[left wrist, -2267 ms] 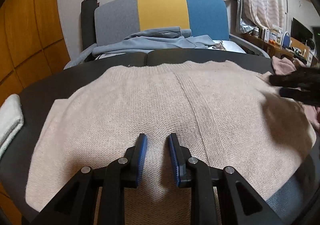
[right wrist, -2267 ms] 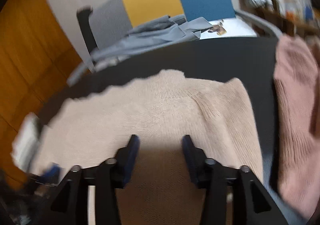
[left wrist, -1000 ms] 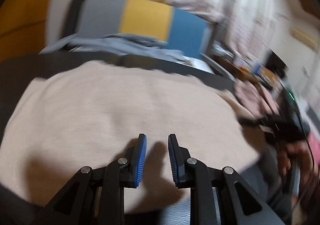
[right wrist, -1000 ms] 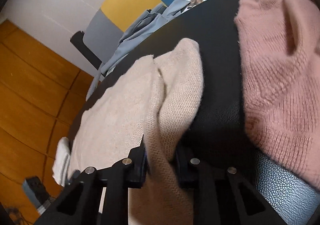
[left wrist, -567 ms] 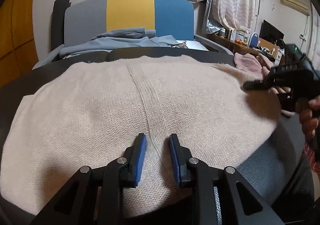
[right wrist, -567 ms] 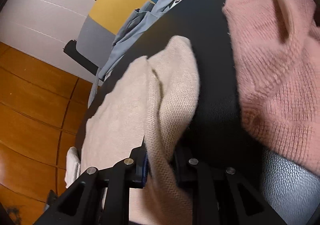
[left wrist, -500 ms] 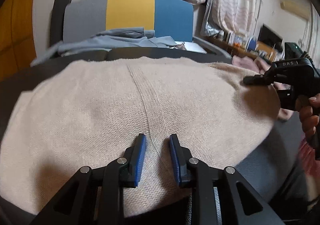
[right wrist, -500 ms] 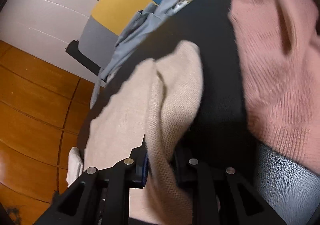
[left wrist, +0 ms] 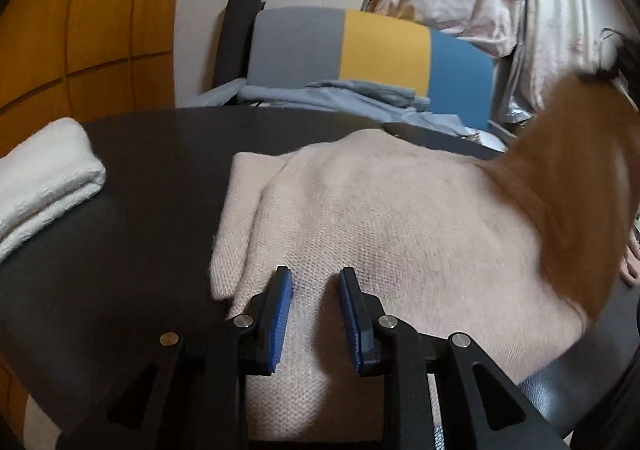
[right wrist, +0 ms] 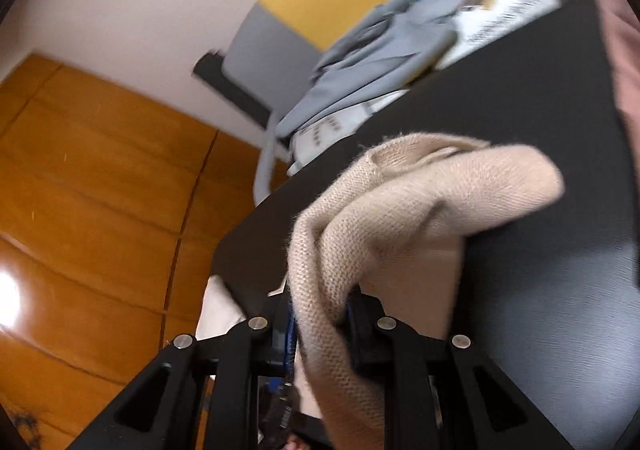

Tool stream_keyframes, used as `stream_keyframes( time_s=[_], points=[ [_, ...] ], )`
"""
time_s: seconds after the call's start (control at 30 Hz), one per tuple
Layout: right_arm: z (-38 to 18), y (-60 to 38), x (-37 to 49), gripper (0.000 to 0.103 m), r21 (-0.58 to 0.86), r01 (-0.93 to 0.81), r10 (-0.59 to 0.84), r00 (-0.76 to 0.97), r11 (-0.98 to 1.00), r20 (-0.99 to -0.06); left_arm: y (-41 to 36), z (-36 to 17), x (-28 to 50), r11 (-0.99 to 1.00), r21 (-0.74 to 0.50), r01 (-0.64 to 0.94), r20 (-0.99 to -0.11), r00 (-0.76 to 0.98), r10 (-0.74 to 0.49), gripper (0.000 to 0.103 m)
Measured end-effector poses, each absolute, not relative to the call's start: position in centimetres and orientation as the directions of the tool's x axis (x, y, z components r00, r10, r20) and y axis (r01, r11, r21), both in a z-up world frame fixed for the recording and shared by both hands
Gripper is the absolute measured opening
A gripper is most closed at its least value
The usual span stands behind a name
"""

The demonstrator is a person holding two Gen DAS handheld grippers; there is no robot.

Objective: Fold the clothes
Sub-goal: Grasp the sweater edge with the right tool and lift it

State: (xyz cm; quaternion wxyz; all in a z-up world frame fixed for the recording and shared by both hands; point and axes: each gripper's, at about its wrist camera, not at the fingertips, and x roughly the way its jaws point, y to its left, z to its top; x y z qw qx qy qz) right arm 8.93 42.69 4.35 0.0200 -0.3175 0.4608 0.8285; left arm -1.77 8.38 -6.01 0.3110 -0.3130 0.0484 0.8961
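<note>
Left wrist view: the left claw point(left wrist: 315, 282) hovers low over the near left part of a beige knitted sweater point(left wrist: 400, 234), its blue-padded fingers point(left wrist: 280, 314) parted by a narrow gap with nothing between them. The sweater lies spread over the dark round table point(left wrist: 140, 209), a folded layer showing along its left edge. At the right, a blurred part of the same knit is lifted off the table. A folded white towel point(left wrist: 44, 177) rests at the table's far left. Beyond the table stands a chair with a grey, yellow and blue backrest point(left wrist: 372, 45), with grey-blue cloth point(left wrist: 352, 95) heaped on its seat.

Right wrist view: the right claw point(right wrist: 320, 310) is clamped on a bunched fold of the beige sweater, which rises from between the fingers and curls over to the right above the table. A pink knitted garment point(right wrist: 622, 49) shows at the far right edge.
</note>
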Motion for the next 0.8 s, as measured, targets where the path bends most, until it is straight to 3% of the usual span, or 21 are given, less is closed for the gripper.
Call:
stream_keyframes(
  time_s=[0.13, 0.43, 0.6, 0.67, 0.8],
  points=[
    [5.0, 37.0, 3.4, 0.02, 0.705, -0.273, -0.32, -0.745, -0.655, -0.585, 7.7, -6.7, -2.0, -0.795, -0.165, -0.584, -0.553, -0.612, 0.565, 0.024],
    [-2.6, 21.6, -7.2, 0.02, 0.482, -0.168, -0.336, -0.524, -0.86, -0.783, 5.1, -7.8, -2.7, -0.735, -0.351, -0.581, -0.489, -0.555, 0.672, 0.024],
    [-5.2, 17.7, -7.8, 0.02, 0.444, -0.125, -0.338, -0.478, -0.887, -0.811, 4.7, -8.2, -3.2, -0.723, -0.379, -0.578, -0.478, -0.546, 0.688, 0.024],
    [-5.4, 17.2, -8.4, 0.026, 0.408, -0.121, -0.311, -0.467, -0.905, -0.828, 4.6, -8.4, -3.4, -0.717, -0.389, -0.578, -0.474, -0.542, 0.694, 0.024],
    [-4.8, 17.7, -8.6, 0.057, 0.488, -0.101, -0.394, -0.462, -0.867, -0.795, 4.1, -8.7, -3.9, -0.696, -0.431, -0.575, -0.453, -0.529, 0.718, 0.024]
  ],
)
